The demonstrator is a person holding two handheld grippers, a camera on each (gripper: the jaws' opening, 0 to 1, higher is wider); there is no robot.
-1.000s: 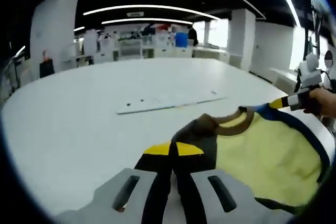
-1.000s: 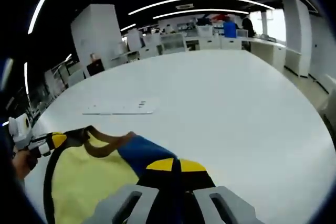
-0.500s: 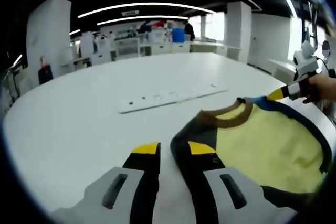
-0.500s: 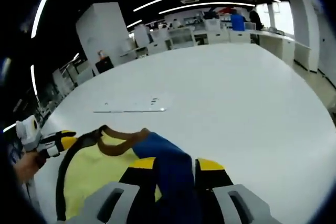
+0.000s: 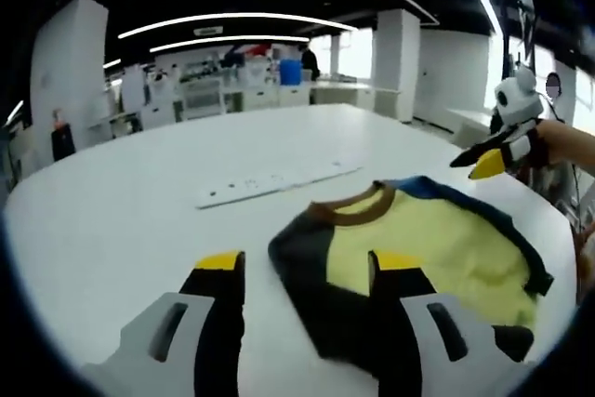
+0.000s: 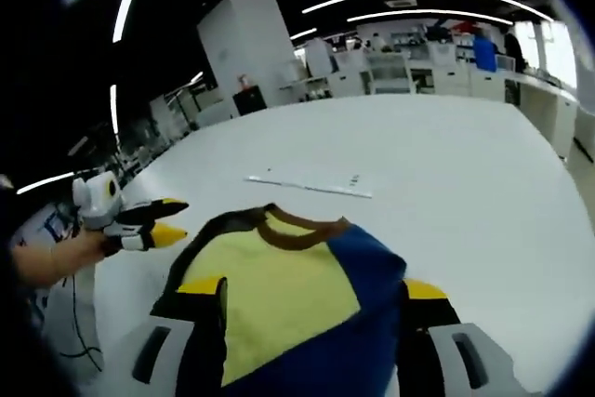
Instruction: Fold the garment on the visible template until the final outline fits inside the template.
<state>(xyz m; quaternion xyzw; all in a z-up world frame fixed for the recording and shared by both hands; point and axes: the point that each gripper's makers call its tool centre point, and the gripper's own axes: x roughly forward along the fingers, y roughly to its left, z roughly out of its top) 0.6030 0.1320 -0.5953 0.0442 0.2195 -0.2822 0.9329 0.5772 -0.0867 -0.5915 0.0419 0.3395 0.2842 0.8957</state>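
Both grippers stand with jaws spread wide and nothing between them: the left gripper (image 5: 307, 271) hangs over the dark shoulder edge of the garment (image 5: 418, 248), and the right gripper (image 6: 311, 287) over its blue side. They hover above a large white table (image 5: 121, 220) in a bright open office with white pillars and ceiling light strips, where a flat white template strip (image 5: 270, 183) lies just beyond the collar. The garment is a small sweater lying flat, yellow-bodied with a brown collar (image 6: 302, 230), one dark sleeve and one blue sleeve.
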